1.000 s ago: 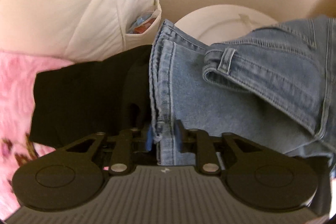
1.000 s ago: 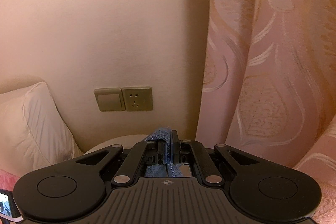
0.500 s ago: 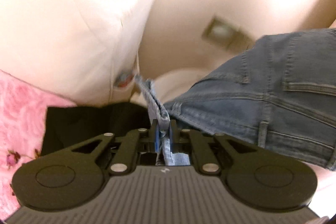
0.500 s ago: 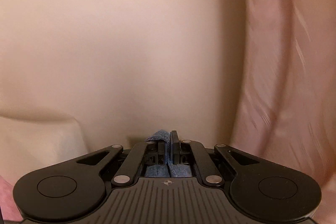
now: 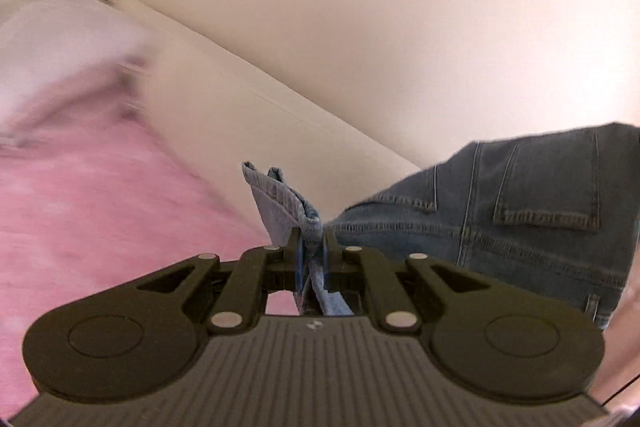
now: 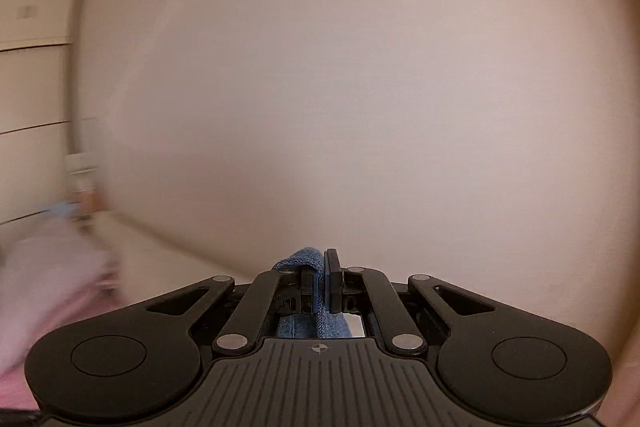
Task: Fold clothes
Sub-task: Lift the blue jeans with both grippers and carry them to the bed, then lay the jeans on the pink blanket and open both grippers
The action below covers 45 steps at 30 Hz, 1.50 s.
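Between the jaws of the left gripper [image 5: 311,239] sits a bunched fold of blue denim: the jaws are closed on an edge of the jeans [image 5: 520,203], with a doubled hem [image 5: 276,187] sticking up and forward past the fingertips. From that pinch the rest of the garment stretches away to the right of the left wrist view, held up in the air in front of the plain cream wall [image 5: 400,19]. A back pocket [image 5: 548,179] with its stitched seams shows on the spread part, and the cloth runs out of the frame at the right edge. Below and to the left lies a pink bedspread [image 5: 100,195], badly blurred, and a pale band [image 5: 248,115] runs slantwise between it and the wall; what that band is I cannot tell.

In the right wrist view the right gripper [image 6: 323,275] has its jaws pressed together on another bit of the same jeans [image 6: 304,259], a small roll of blue denim poking up above the left finger and more of it showing down behind the pads. This gripper faces the bare wall [image 6: 360,87]. At the far left of that view stand pale drawer fronts [image 6: 32,67], smeared by blur, with a strip of the pink bedspread [image 6: 52,291] beneath them.
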### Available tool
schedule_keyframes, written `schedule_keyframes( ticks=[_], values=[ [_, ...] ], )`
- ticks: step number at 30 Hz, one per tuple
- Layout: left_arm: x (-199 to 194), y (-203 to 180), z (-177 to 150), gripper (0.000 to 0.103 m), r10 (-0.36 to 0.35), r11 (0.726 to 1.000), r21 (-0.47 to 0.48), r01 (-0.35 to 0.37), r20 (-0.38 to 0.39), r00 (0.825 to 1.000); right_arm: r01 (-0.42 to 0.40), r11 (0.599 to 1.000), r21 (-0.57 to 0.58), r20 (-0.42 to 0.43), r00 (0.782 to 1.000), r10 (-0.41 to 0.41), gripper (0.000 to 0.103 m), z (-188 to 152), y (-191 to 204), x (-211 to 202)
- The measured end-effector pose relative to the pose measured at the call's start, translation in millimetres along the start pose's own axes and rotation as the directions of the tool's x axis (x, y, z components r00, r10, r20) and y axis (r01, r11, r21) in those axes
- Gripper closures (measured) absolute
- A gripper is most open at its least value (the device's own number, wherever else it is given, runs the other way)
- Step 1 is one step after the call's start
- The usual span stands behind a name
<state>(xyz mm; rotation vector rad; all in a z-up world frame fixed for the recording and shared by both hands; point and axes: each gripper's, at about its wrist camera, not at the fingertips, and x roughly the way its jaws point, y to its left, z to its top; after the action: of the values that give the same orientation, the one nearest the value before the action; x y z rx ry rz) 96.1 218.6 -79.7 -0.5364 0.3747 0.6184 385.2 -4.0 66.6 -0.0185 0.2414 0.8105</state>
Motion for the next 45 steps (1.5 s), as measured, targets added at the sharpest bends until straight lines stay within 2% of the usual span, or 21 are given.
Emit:
schedule_keyframes(
  ticks=[2,5,9,10,13,14,15,16,17,19,21,23,25,26,27,29,31,35,37,40,45],
  values=[
    [-51.4,38.8,3.5,0.097,0.087,0.996,-0.032,-0.085,0.062,0.994,-0.109,0.994,-0.005,-0.014,0.994,0.109,0.101,0.4,50.8,-2.9],
    [-133.7,95.6,7.9,0.097,0.22,0.974,-0.086,-0.209,0.144,0.965,-0.274,0.962,0.001,-0.035,0.961,0.274,0.101,-0.4,127.5,-11.3],
    [-259.2,168.6,16.6,0.097,0.408,0.912,-0.167,-0.376,0.244,0.88,-0.482,0.87,0.1,-0.063,0.87,0.489,0.101,0.3,221.4,-24.6],
    [-291.6,184.9,20.3,0.097,0.452,0.891,-0.189,-0.413,0.267,0.851,-0.529,0.834,0.156,-0.074,0.836,0.544,0.101,2.8,241.1,-26.9],
    [-395.2,232.8,35.2,0.097,0.607,0.793,-0.299,-0.531,0.321,0.727,-0.579,0.689,0.436,-0.092,0.732,0.675,0.101,12.3,280.6,-15.7],
    [-427.9,251.7,36.0,0.097,0.667,0.742,-0.353,-0.57,0.309,0.678,-0.553,0.636,0.539,-0.098,0.709,0.699,0.101,13.1,290.4,-9.9],
    [-460.5,270.6,36.8,0.097,0.723,0.687,-0.404,-0.604,0.293,0.626,-0.473,0.606,0.639,-0.133,0.709,0.693,0.101,7.2,297.5,-0.2],
    [-491.6,289.5,36.9,0.097,0.776,0.624,-0.452,-0.637,0.266,0.572,-0.373,0.616,0.694,-0.208,0.716,0.666,0.101,-3.0,305.8,13.3],
    [-512.0,308.6,31.4,0.096,0.829,0.547,-0.481,-0.685,0.195,0.525,-0.296,0.668,0.683,-0.315,0.705,0.635,0.101,-17.8,316.6,22.5],
    [-528.4,345.3,4.4,0.095,0.881,0.405,-0.49,-0.772,-0.016,0.473,-0.251,0.787,0.564,-0.543,0.606,0.582,0.101,-58.9,345.9,28.9],
    [-542.9,379.8,-23.9,0.096,0.891,0.266,-0.463,-0.846,-0.217,0.399,-0.274,0.862,0.427,-0.724,0.467,0.507,0.101,-112.0,369.7,24.8],
    [-535.0,385.8,-71.0,0.096,0.875,0.217,-0.394,-0.893,-0.327,0.356,-0.312,0.892,0.328,-0.858,0.296,0.42,0.1,-174.7,376.1,7.5],
    [-520.4,378.4,-121.7,0.096,0.835,0.203,-0.335,-0.92,-0.432,0.341,-0.339,0.894,0.292,-0.907,0.2,0.372,0.1,-215.1,366.8,-9.9],
    [-514.5,372.3,-143.2,0.096,0.809,0.213,-0.339,-0.916,-0.464,0.36,-0.365,0.89,0.274,-0.919,0.172,0.354,0.1,-230.2,366.4,-19.9],
    [-508.6,366.0,-163.9,0.096,0.782,0.223,-0.346,-0.911,-0.495,0.379,-0.407,0.878,0.252,-0.922,0.176,0.346,0.1,-237.5,370.7,-31.6],
    [-500.9,346.2,-195.4,0.096,0.723,0.246,-0.387,-0.889,-0.537,0.434,-0.519,0.83,0.203,-0.908,0.217,0.358,0.1,-238.6,377.1,-49.4],
    [-484.3,322.8,-212.6,0.096,0.683,0.265,-0.404,-0.875,-0.562,0.466,-0.607,0.781,0.146,-0.892,0.261,0.37,0.1,-237.1,395.8,-85.4],
    [-459.7,294.5,-217.1,0.095,0.667,0.322,-0.386,-0.864,-0.556,0.497,-0.76,0.649,-0.008,-0.852,0.345,0.394,0.1,-236.0,416.6,-145.8],
    [-448.2,276.3,-209.1,0.095,0.67,0.348,-0.373,-0.86,-0.542,0.507,-0.803,0.593,-0.06,-0.841,0.361,0.404,0.099,-246.9,413.7,-169.7],
    [-436.4,248.9,-203.9,0.09,0.688,0.371,-0.337,-0.865,-0.526,0.5,-0.844,0.523,-0.118,-0.832,0.371,0.412,0.094,-270.2,403.6,-204.8],
    [-430.3,215.5,-223.1,0.085,0.699,0.368,-0.321,-0.873,-0.524,0.487,-0.868,0.461,-0.182,-0.829,0.388,0.403,0.066,-278.5,374.5,-230.1]
  ],
)
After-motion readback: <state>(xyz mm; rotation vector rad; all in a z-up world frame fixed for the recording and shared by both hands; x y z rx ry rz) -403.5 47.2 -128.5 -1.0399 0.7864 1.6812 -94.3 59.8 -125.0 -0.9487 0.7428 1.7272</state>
